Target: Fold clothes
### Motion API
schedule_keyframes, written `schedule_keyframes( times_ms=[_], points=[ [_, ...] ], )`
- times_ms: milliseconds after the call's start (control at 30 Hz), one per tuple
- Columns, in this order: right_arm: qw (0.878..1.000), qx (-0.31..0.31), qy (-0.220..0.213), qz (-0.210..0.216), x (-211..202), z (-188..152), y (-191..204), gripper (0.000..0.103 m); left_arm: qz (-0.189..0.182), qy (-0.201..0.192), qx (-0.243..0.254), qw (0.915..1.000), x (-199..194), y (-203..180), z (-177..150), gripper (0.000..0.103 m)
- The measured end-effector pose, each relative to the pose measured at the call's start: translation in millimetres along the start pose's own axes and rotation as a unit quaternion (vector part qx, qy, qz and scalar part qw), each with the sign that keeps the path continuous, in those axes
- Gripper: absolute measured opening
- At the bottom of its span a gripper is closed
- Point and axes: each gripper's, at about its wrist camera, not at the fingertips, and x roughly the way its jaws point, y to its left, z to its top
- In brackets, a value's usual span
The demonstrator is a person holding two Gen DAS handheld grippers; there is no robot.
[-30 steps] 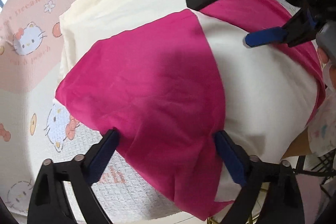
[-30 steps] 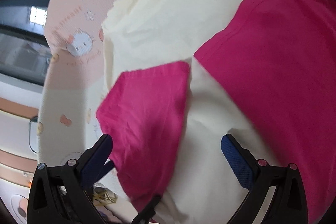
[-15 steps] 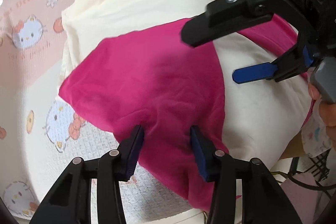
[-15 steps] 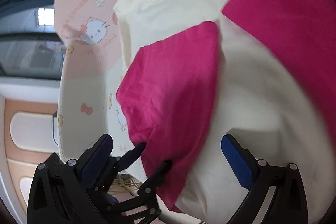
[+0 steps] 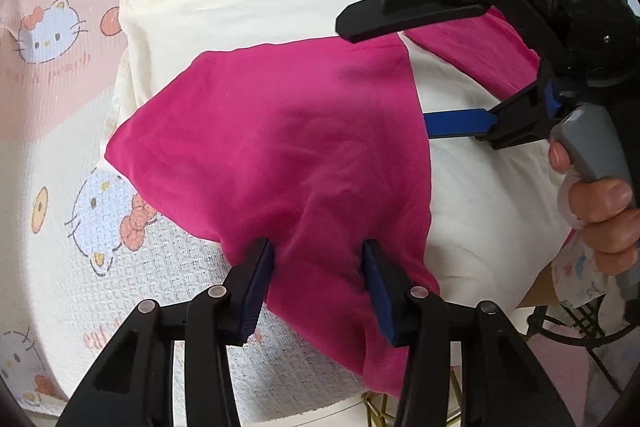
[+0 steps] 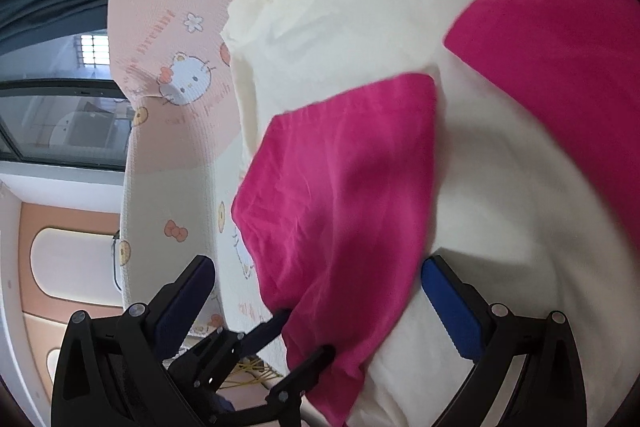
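One garment (image 5: pixel 288 131), two pink sleeves, two hand-held grippers.

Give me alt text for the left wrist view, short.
The left tool has pink fabric bunched between its two blue-padded fingers at the near edge of a pink and cream shirt lying on a cartoon-cat cloth. At upper right, the right tool hovers open over the shirt, held by a hand.

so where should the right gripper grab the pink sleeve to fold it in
Take the pink sleeve at its outer cuff edge, beside where the left gripper straddles it. Come in from the table's near edge: that hem overhangs the cloth, so a finger can slip beneath.
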Motion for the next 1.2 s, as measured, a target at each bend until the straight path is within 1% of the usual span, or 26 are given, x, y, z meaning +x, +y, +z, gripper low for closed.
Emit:
schedule_keyframes(
  times_ms=[33,67,100,133,167,200,267,300,333,400,433,467,500,533,700,733,767,900,1000,1033,1100,1133,1200],
  points=[
    [1.0,-0.004,-0.003,-0.004,0.4,0.7,0.5,0.102,-0.005,0.0,-0.009,0.9999,-1.4,1.2,-0.7,0.043],
    [1.0,-0.008,-0.006,-0.008,0.7,1.4,1.0,0.095,-0.01,-0.001,-0.018,0.9998,-2.9,2.5,-1.4,0.043],
    [1.0,-0.012,-0.009,-0.012,1.1,2.1,1.6,0.074,-0.019,-0.003,-0.029,0.9994,-4.9,4.1,-2.2,0.043],
    [1.0,-0.017,-0.011,-0.016,1.5,2.7,2.1,0.059,-0.04,-0.01,-0.046,0.9981,-9.1,7.3,-3.6,0.043],
    [0.999,-0.021,-0.014,-0.02,1.9,3.4,2.6,0.037,-0.06,-0.015,-0.061,0.9962,-12.6,10.5,-4.8,0.048],
    [0.999,-0.025,-0.017,-0.025,2.2,4.1,3.1,0.029,-0.071,-0.011,-0.073,0.9947,-13.4,13.3,-5.4,0.05],
    [0.999,-0.033,-0.023,-0.033,3.0,5.5,4.2,0.024,-0.079,-0.004,-0.089,0.9929,-14.5,13.2,-5.9,0.051],
    [0.998,-0.037,-0.026,-0.037,3.3,6.2,4.7,0.017,-0.082,-0.002,-0.095,0.9921,-17.1,0.6,-3.3,0.051],
    [0.998,-0.04,-0.029,-0.036,2.9,6.8,4.9,0.015,-0.084,0.001,-0.1,0.9914,-17.0,3.8,1.0,0.052],
    [0.999,-0.036,-0.038,-0.004,-2.5,7.4,3.3,0.011,-0.086,0.005,-0.103,0.9909,-16.8,4.2,0.2,0.058],
    [0.998,-0.036,-0.042,0.009,-5.2,7.5,2.9,0.011,-0.084,0.006,-0.1,0.9914,-17.1,-1.0,0.6,0.063],
    [0.998,-0.04,-0.046,0.013,-7.8,7.9,3.9,0.011,-0.082,0.008,-0.096,0.992,-17.3,-6.0,2.0,0.066],
    [0.998,-0.044,-0.048,0.017,-10.3,8.3,5.0,0.011,-0.076,0.008,-0.09,0.993,-16.2,-7.2,10.3,0.066],
    [0.997,-0.049,-0.049,0.022,-12.4,8.8,6.5,0.011,-0.071,0.008,-0.081,0.9941,-12.3,-0.9,26.7,0.067],
    [0.997,-0.05,-0.048,0.029,-20.9,12.7,6.7,0.011,-0.048,0.007,-0.036,0.9982,-9.3,-28.7,39.0,0.069],
    [0.997,-0.046,-0.048,0.027,-22.6,13.4,4.3,0.011,-0.044,0.007,-0.029,0.9986,-8.5,-33.6,41.4,0.07],
    [0.998,-0.042,-0.048,0.028,-22.5,13.4,2.1,0.011,-0.041,0.007,-0.023,0.9989,-7.4,-38.0,43.7,0.073],
    [0.998,-0.026,-0.048,0.035,-24.2,14.3,-5.9,0.011,-0.037,0.015,-0.022,0.999,2.9,-43.4,48.8,0.074],
    [0.998,-0.014,-0.047,0.043,-26.4,14.9,-12.5,0.011,-0.025,0.02,-0.013,0.9994,11.9,-46.2,47.6,0.074],
    [0.998,-0.013,-0.045,0.043,-26.0,15.0,-13.2,0.011,-0.006,0.022,-0.007,0.9997,14.6,-47.4,45.4,0.074],
    [0.998,-0.011,-0.041,0.042,-25.2,15.1,-14.4,0.011,0.018,0.017,0.01,0.9996,16.6,-49.7,38.6,0.057],
    [0.998,-0.01,-0.04,0.037,-24.8,14.7,-14.7,0.011,0.018,0.01,0.018,0.9996,14.9,-50.3,35.1,0.051],
    [0.999,-0.008,-0.036,0.027,-23.4,14.1,-15.1,0.012,0.019,0.001,0.023,0.9995,11.8,-49.4,29.9,0.046]
  ],
)
